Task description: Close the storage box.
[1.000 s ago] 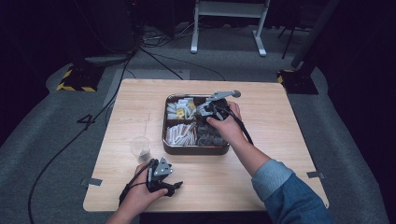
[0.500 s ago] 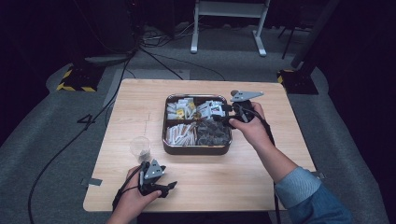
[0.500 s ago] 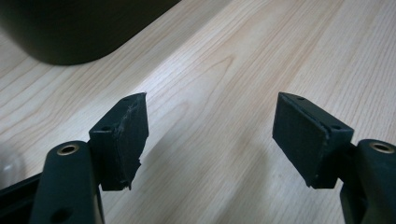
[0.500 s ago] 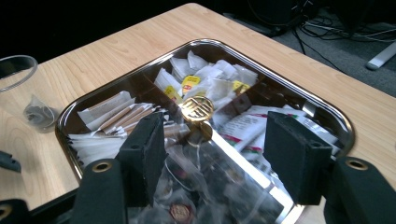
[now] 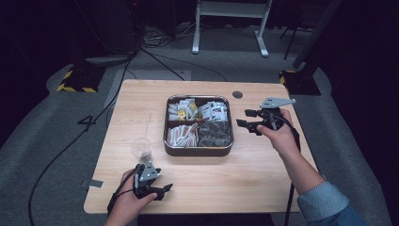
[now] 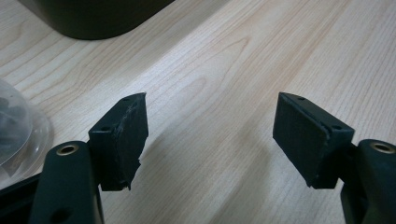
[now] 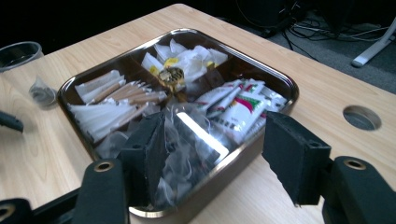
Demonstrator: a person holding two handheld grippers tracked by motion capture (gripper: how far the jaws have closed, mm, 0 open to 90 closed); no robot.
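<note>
Right gripper (image 5: 246, 118) beside tray (image 5: 198, 149) of sachets (image 5: 214, 110)

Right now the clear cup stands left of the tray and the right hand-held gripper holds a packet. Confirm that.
Not quite. The cup does stand left of the tray, but the right hand-held gripper holds nothing: the right gripper view shows its jaws apart and empty.

Tray (image 5: 198, 149) at centre of bench (image 5: 263, 174), split into four compartments holding packets (image 5: 214, 110). Cup (image 5: 140, 149) just beside tray at 8 o'clock. Left tongs (image 5: 165, 189) at 7 o'clock near bench edge; right tongs (image 5: 243, 118) at 3 o'clock beside tray.
</note>
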